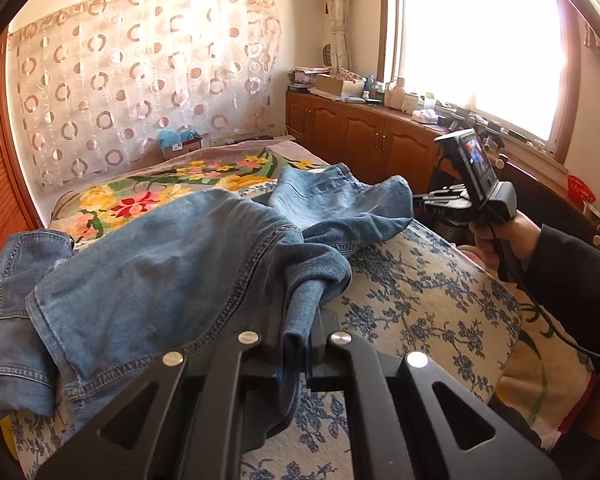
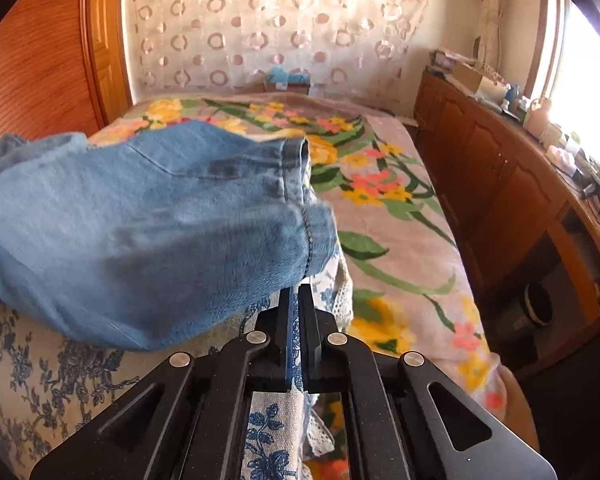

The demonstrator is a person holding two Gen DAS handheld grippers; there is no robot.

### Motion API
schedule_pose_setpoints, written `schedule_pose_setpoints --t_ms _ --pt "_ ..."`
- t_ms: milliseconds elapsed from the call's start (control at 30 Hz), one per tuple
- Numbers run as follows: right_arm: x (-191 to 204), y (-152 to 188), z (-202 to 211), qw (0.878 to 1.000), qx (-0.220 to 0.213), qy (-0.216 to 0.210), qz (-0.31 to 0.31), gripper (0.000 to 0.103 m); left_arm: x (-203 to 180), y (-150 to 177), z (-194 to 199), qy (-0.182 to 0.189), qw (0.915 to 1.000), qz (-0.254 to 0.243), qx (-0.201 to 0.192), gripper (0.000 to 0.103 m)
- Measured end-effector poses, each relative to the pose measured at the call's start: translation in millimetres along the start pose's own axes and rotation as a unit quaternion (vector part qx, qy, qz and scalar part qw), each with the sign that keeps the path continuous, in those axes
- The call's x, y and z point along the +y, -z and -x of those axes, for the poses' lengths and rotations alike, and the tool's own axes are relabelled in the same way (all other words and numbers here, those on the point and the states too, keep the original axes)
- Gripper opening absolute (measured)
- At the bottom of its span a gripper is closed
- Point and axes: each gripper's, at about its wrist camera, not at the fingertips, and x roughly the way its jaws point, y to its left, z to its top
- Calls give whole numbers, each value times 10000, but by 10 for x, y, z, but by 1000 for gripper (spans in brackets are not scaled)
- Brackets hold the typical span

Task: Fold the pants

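Crumpled blue denim pants (image 1: 148,264) lie on the blue-flowered cream cover (image 1: 420,300); my left gripper (image 1: 296,344) pinches their fabric, my right gripper (image 2: 296,312) is clenched at their hem.

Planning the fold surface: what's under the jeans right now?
The jeans lie on a blue-floral cloth, with a flowered blanket beyond. Whatever lies directly beneath the denim is covered.

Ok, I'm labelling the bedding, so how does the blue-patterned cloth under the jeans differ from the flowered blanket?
The blue-patterned cloth shows only blue sprigs on cream; the flowered blanket has yellow, pink and red blooms with green leaves. The cloth lies under the jeans; the blanket stretches beyond toward the curtain. The cloth has a lace edge; the blanket shows none. Both are floral bed covers.
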Motion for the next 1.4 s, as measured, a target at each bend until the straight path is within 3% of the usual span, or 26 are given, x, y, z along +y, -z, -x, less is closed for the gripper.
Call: schedule_pose_setpoints --t_ms 133,300,367,400,533,633,767,800,833,933,1133,1400 --pt "-63 41 187 9998 -192 -67 -53 0 -46 11 10 -18 10000 -32 -8 2" --pt "-133 121 246 9987 -27 -285 -427 1 -10 -28 -14 -34 10000 12 -2 2" --pt "-158 145 238 9974 -8 -350 -626 28 -15 -35 -18 -36 10000 -11 9 2" --pt "-156 148 229 9971 -37 -353 -666 32 -13 -30 -18 -37 10000 -23 13 2" --pt "-183 110 175 9945 -115 -518 -904 42 -54 4 -47 -34 9999 -87 75 2" --pt "-212 35 61 9920 -24 -643 -1084 43 -65 45 -69 -20 9998 -130 127 2" --pt "-219 -13 -69 9917 200 -606 -1116 40 -83 88 -113 12 9997 -163 193 2" --pt "-206 -19 -78 9920 226 -607 -1087 34 -85 99 -123 18 9996 -171 206 2" --pt "-193 -23 -76 9924 227 -582 -1059 19 -84 106 -130 25 9996 -169 217 2" --pt "-165 -5 -2 9937 108 -537 -977 9 -95 119 -134 50 9996 -172 220 2" --pt "-188 12 236 9949 -72 -438 -906 6 -161 106 2 40 9996 -240 117 2" --pt "-335 206 927 9943 -380 -369 -926 6 -314 330 326 277 9992 -237 132 2"
